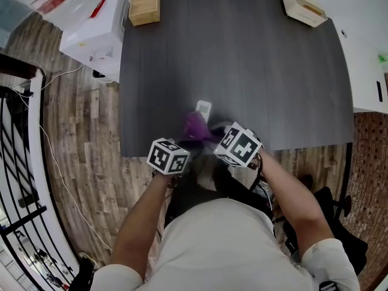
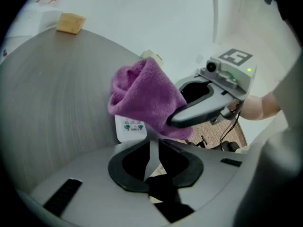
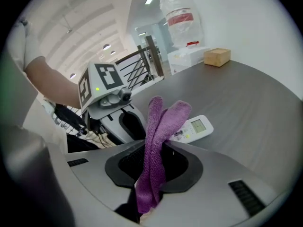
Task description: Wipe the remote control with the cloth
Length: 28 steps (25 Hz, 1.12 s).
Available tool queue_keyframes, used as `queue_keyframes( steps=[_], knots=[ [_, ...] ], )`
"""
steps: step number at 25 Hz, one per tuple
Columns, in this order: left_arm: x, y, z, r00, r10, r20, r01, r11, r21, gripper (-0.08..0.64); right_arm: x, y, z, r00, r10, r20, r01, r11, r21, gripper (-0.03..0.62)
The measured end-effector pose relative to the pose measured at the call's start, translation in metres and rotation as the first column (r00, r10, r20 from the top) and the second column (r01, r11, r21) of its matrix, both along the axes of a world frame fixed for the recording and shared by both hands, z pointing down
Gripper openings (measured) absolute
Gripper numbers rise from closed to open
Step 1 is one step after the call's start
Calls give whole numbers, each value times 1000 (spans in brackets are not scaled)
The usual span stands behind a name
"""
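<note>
The white remote control [image 1: 203, 108] lies face up on the dark table [image 1: 242, 71], near the front edge. A purple cloth [image 1: 195, 126] covers its middle; in the left gripper view the cloth [image 2: 144, 96] hangs over the remote [image 2: 129, 126]. My right gripper [image 3: 158, 143] is shut on the cloth [image 3: 158, 131], with the remote's screen end [image 3: 196, 126] showing just beyond it. My left gripper [image 2: 154, 143] is nearly shut at the remote's near end, and a thin pale strip of the remote sits between its jaws.
A wooden box [image 1: 145, 2] stands at the table's back left corner and a pale tray [image 1: 305, 8] at the back right. A white appliance [image 1: 94, 32] sits beside the table on the left, above the wooden floor [image 1: 91, 132]. A black railing [image 1: 24, 162] runs along the far left.
</note>
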State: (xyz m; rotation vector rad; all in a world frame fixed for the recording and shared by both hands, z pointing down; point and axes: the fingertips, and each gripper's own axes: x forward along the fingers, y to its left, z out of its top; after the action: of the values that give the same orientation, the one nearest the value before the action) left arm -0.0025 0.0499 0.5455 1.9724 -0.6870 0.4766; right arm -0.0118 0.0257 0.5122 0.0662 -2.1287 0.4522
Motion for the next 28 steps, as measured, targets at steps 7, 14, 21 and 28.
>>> queue_keyframes(
  steps=[7,14,21,28],
  knots=[
    [-60,-52,-18,974,-225,17,224,973,48,73,32,-65,-1,938,345,26,-346,936,70,81],
    [-51,-84,7,970,-236,62,241,964,-113,173,44,-74,35,827,561,-26,-561,828,12,81],
    [-11,-83,11,977,-206,-61,184,950,-253,160,48,-80,39,745,667,-6,-664,742,-95,80],
    [-4,-83,8,918,-338,-208,253,902,-351,104,54,-76,40,746,664,46,-645,738,-196,80]
  ],
)
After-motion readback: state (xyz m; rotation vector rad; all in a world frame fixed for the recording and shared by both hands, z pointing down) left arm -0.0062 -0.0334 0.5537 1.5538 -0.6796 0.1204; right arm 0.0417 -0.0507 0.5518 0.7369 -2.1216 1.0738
